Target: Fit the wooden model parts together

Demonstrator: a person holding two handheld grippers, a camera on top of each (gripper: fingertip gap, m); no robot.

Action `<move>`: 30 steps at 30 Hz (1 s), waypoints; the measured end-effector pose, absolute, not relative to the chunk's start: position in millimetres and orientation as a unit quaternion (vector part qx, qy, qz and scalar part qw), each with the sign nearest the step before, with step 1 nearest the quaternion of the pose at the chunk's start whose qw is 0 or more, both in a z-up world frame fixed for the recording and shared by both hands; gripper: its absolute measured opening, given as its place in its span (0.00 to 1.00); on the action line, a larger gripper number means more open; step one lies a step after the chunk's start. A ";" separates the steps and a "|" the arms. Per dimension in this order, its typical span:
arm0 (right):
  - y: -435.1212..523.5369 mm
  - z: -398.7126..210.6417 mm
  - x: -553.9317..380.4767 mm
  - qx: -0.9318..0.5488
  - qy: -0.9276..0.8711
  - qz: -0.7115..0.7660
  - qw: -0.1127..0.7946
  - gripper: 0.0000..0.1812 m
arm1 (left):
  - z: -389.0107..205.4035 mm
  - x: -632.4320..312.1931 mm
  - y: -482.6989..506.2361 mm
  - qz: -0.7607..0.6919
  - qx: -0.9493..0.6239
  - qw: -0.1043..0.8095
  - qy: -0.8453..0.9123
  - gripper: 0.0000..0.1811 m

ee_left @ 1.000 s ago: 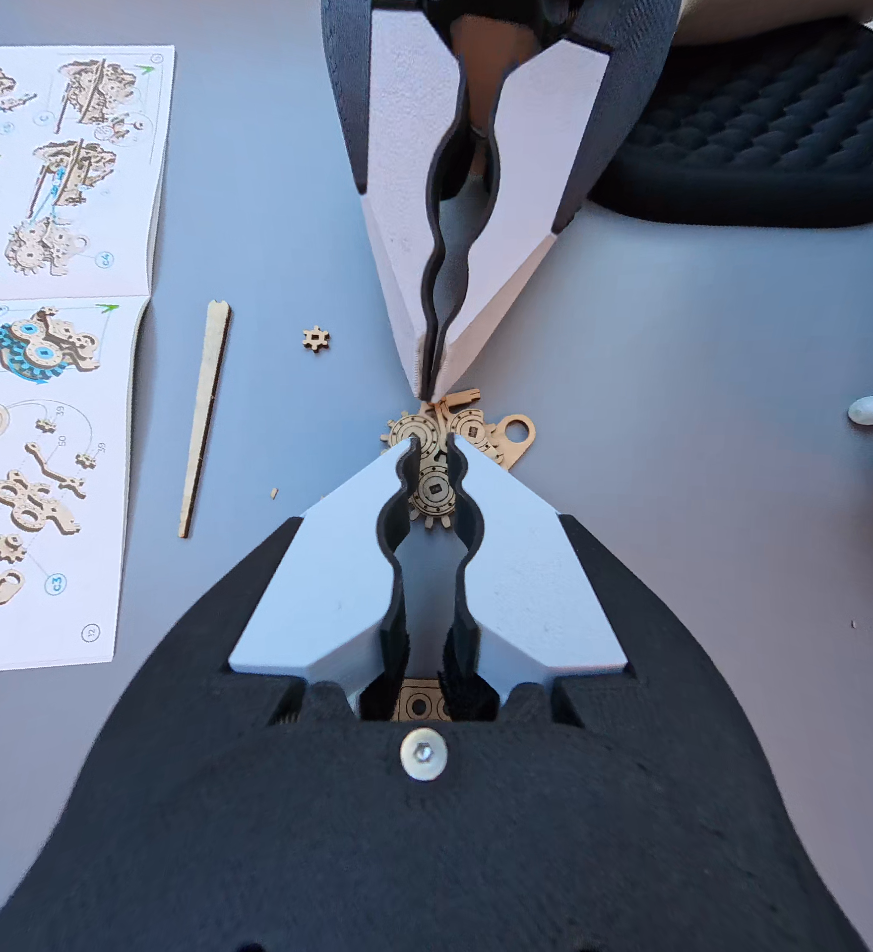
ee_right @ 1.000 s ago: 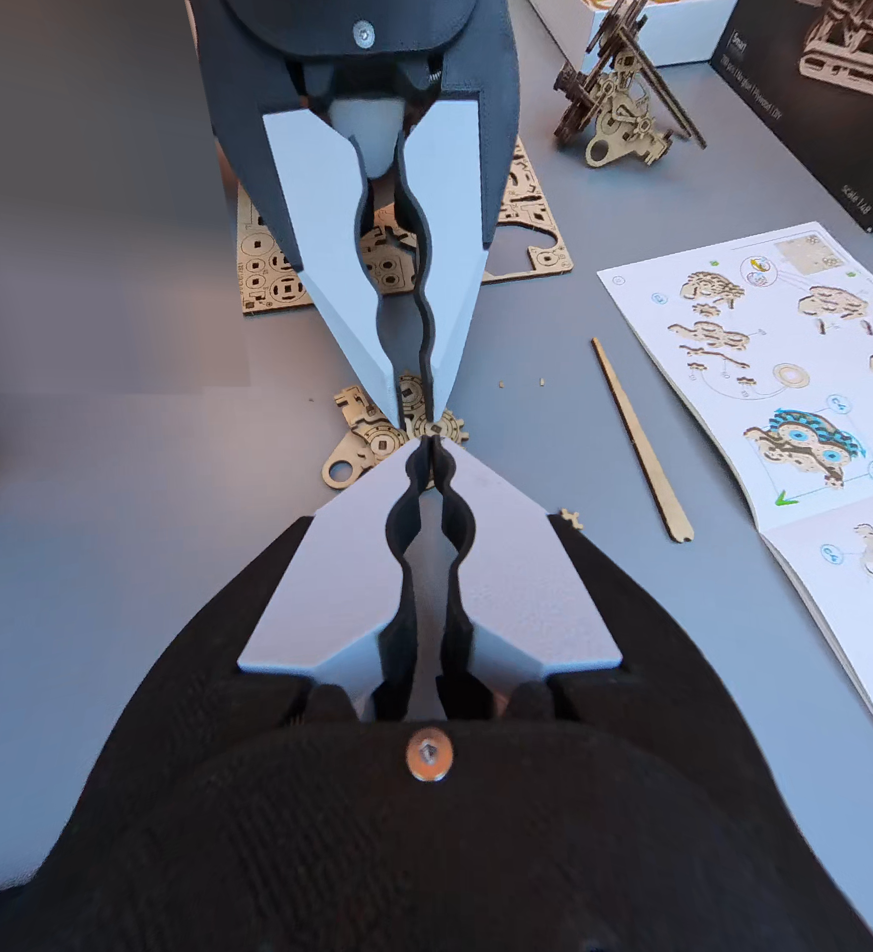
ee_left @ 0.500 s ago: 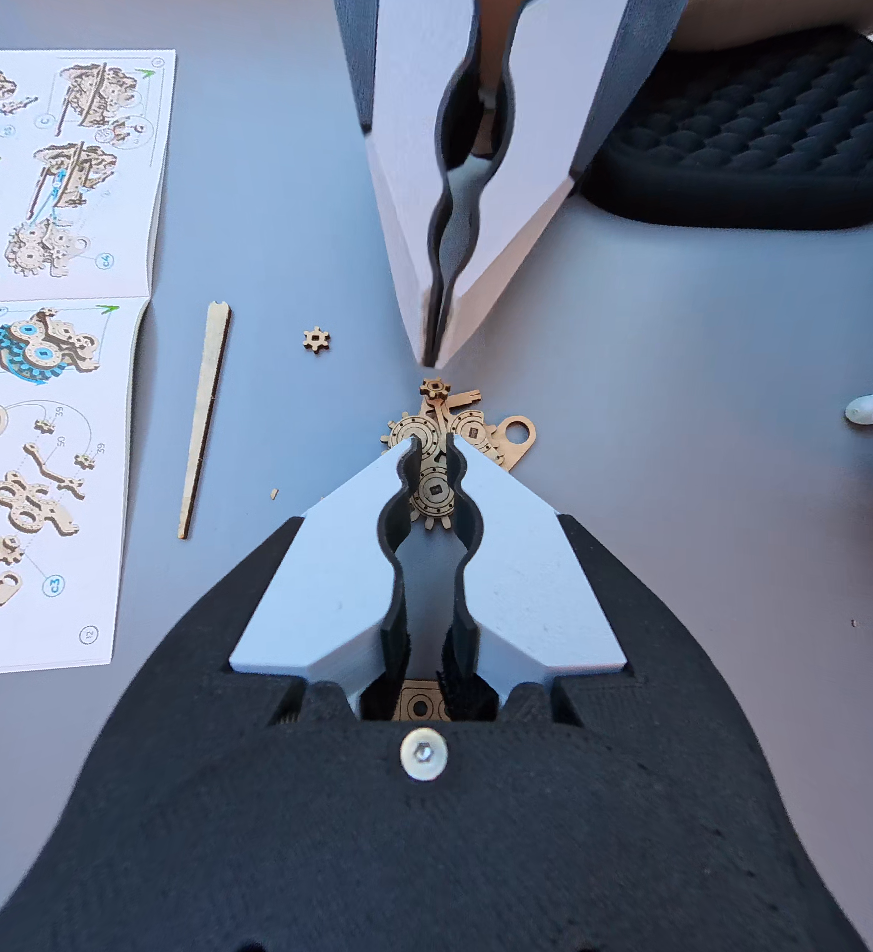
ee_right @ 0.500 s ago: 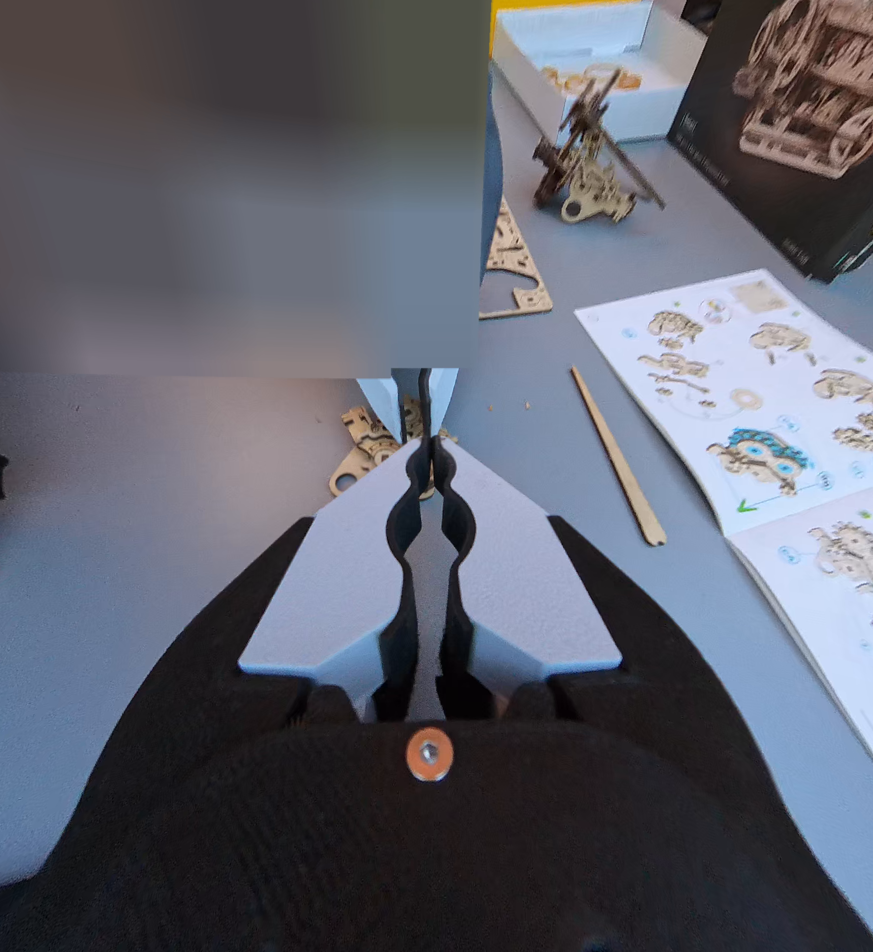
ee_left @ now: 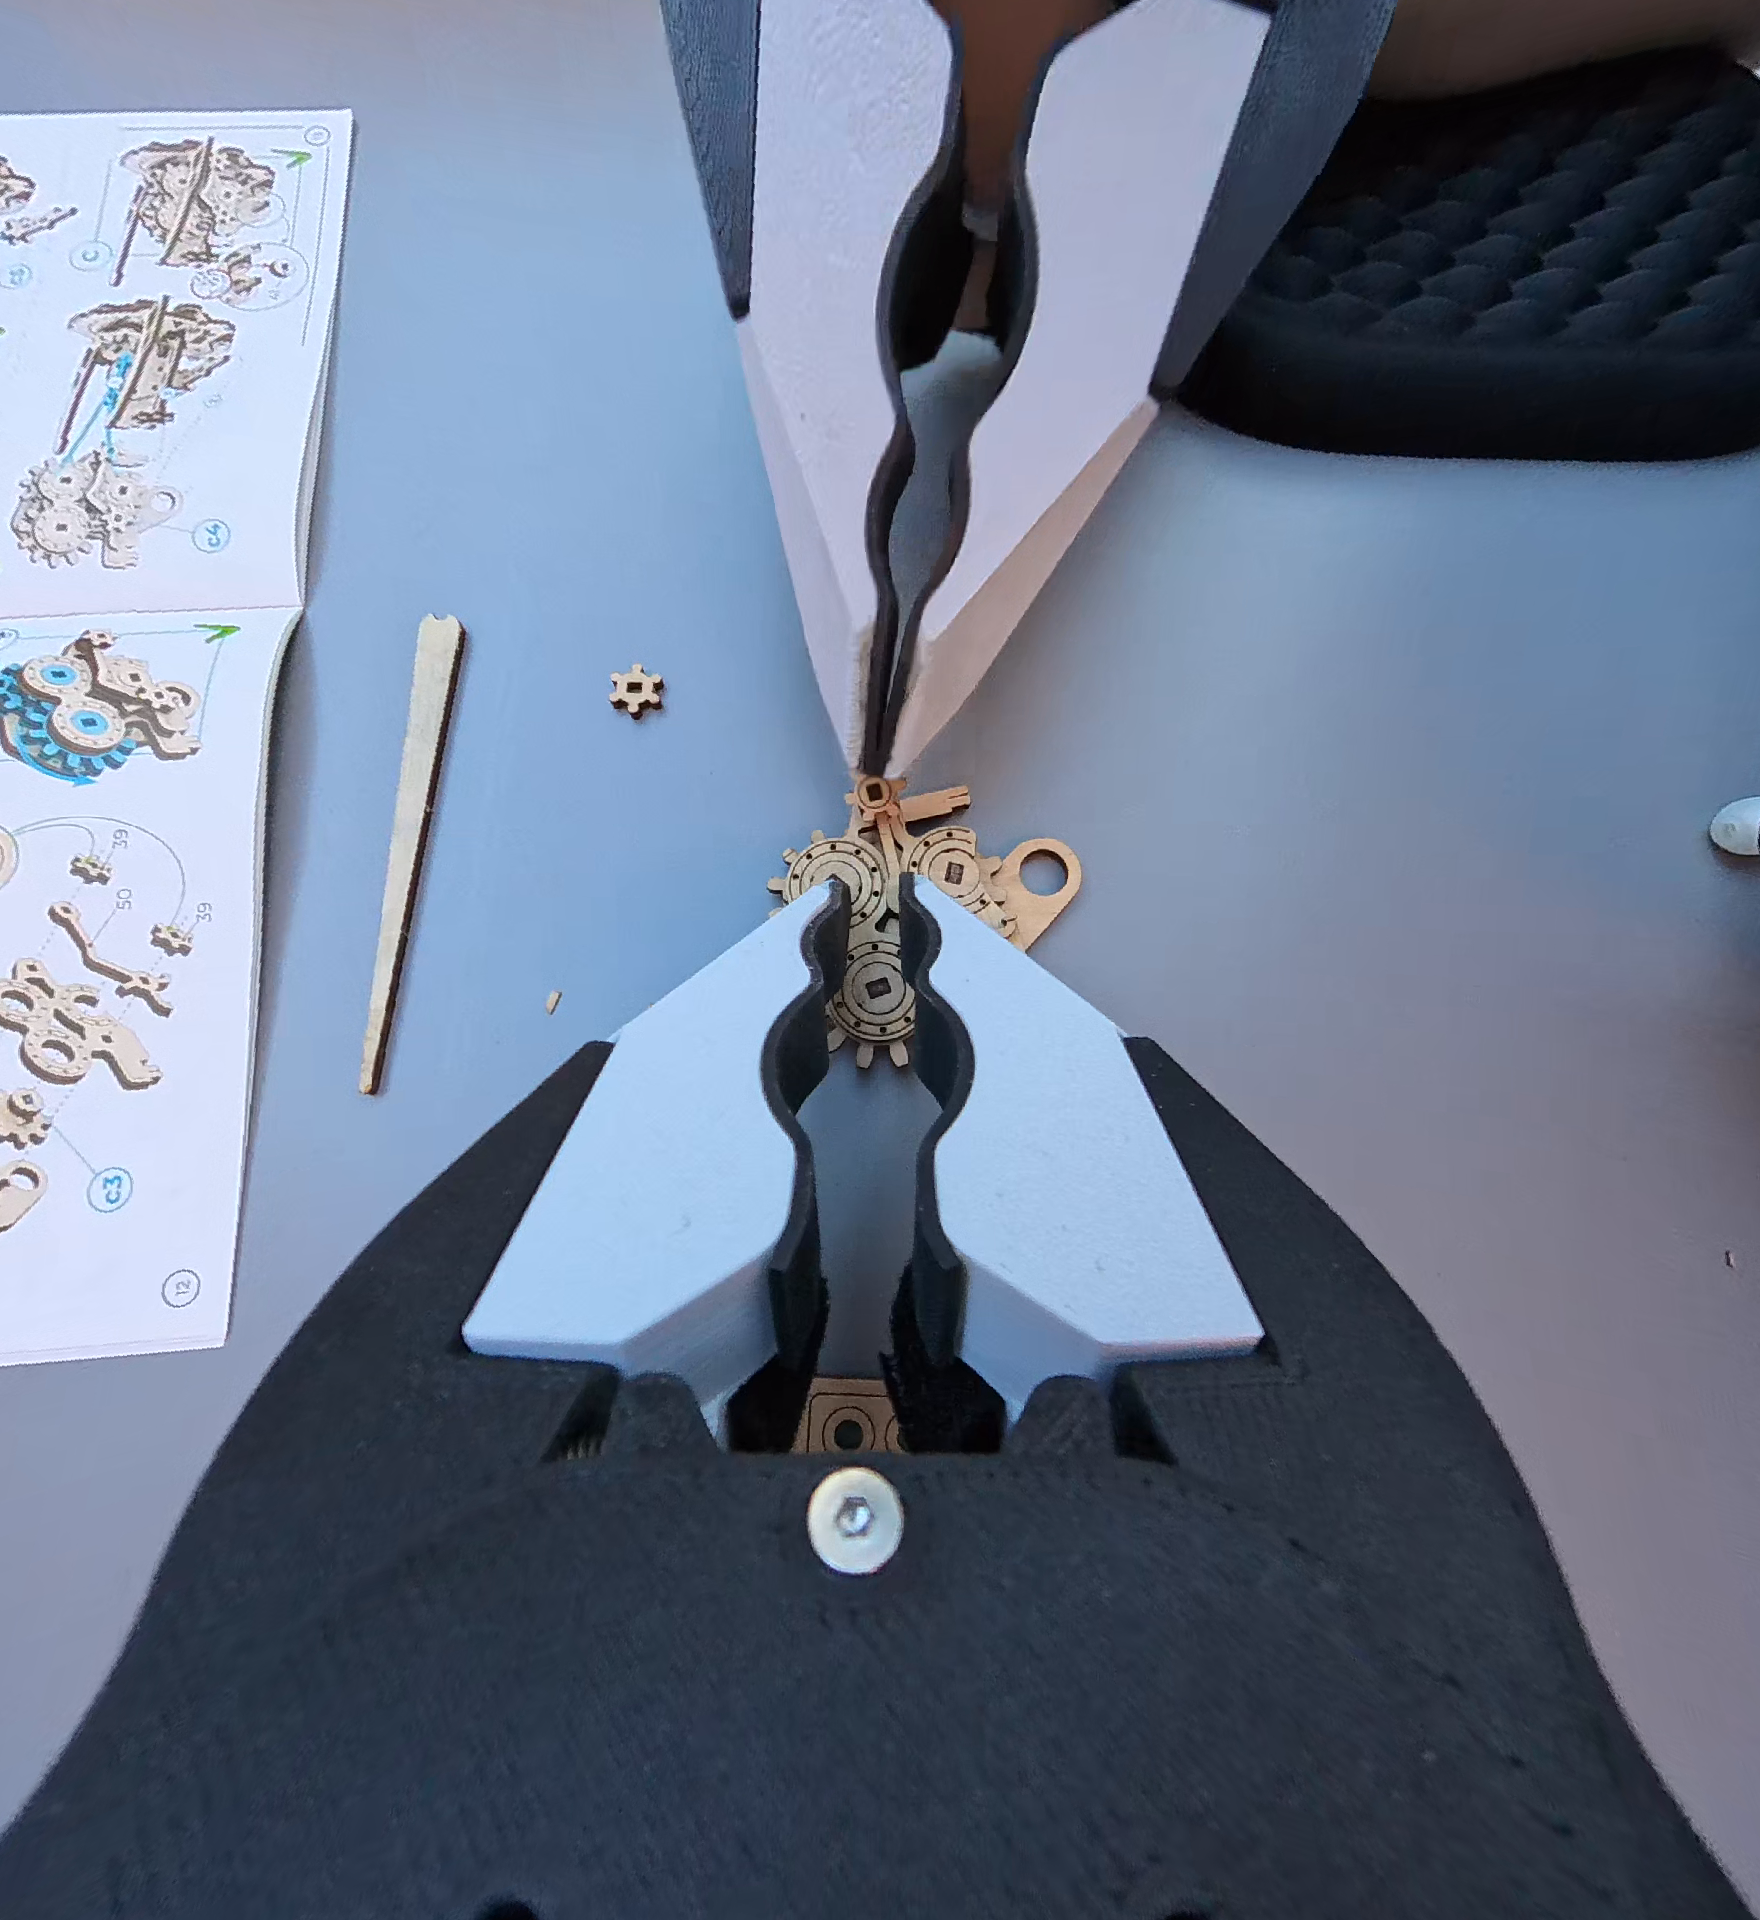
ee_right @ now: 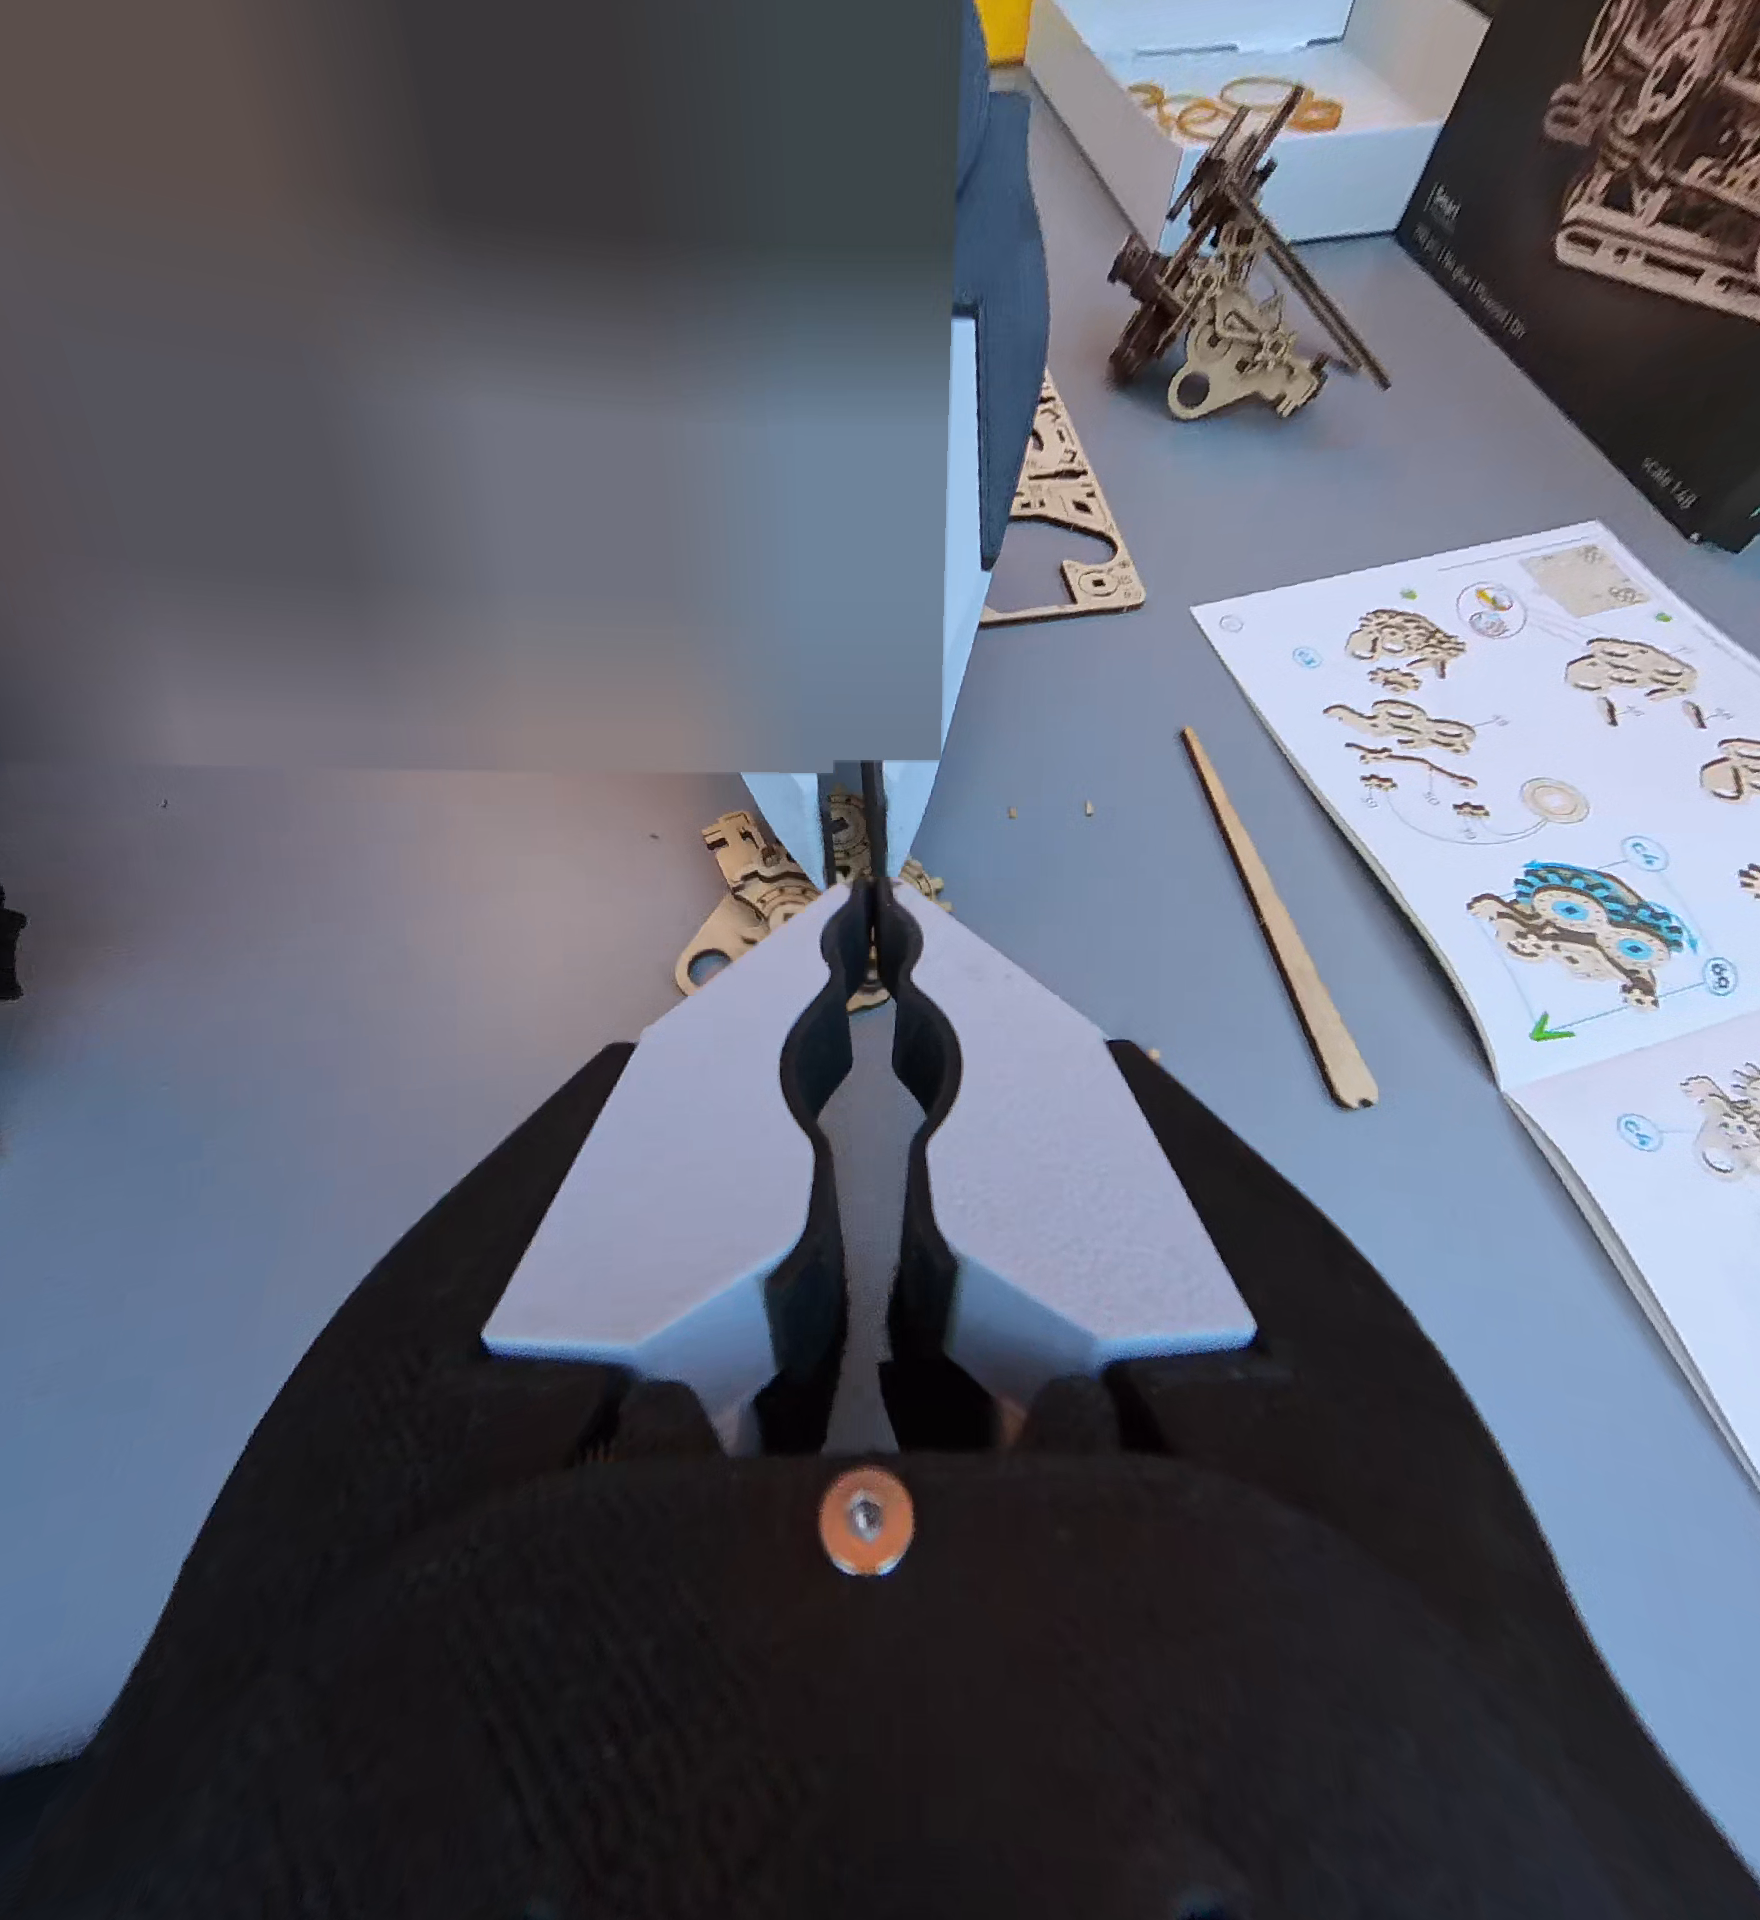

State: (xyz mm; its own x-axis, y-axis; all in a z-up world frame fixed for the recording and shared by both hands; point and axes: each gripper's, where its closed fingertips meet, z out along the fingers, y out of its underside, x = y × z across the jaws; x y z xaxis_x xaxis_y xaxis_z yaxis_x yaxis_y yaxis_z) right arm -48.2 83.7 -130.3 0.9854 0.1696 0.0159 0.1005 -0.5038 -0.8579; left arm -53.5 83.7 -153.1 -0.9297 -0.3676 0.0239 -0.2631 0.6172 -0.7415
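A flat wooden gear assembly (ee_left: 959, 873) lies on the grey table; it also shows in the right wrist view (ee_right: 751, 914). My left gripper (ee_left: 871, 899) is closed down on it, and one gear (ee_left: 876, 997) sits between the fingers. My right gripper (ee_right: 873, 914) is shut with nothing between its fingers. In the left wrist view it comes in from the top (ee_left: 881, 764), and its tips touch a small gear (ee_left: 876, 795) at the far end of the assembly. A blur patch hides most of the left gripper in the right wrist view.
An open instruction booklet (ee_left: 97, 727) lies left, with a wooden stick (ee_left: 414, 852) and a loose small gear (ee_left: 637, 691) beside it. A black cushion (ee_left: 1530, 260) sits far right. A part sheet (ee_right: 1063, 520), a built sub-model (ee_right: 1229, 312) and boxes (ee_right: 1686, 239) stand behind. My two grippers' fingertips are within a few centimetres of each other.
The right gripper lifted off the small gear, leaving it on the assembly, then came back down so its shut tips touch it again. The left gripper and assembly stayed put.
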 end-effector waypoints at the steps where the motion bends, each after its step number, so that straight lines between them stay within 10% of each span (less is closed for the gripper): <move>1: 83.2 -126.9 -46.5 -0.863 -0.077 0.030 0.498 0.00 | -153.1 -53.5 83.8 -0.401 -0.176 0.065 0.897 0.04; 30: 79.6 -144.2 -48.8 -0.878 -0.077 0.044 0.470 0.00 | -150.3 -49.4 76.7 -0.410 -0.178 0.079 0.891 0.08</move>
State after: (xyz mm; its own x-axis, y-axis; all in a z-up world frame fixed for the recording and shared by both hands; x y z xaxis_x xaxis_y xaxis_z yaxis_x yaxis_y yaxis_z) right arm -48.8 79.6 -144.2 0.9841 0.1774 -0.0053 0.0941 -0.5469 -0.8319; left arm -49.4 76.7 -150.3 -0.9243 -0.3817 0.0054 -0.2526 0.6010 -0.7583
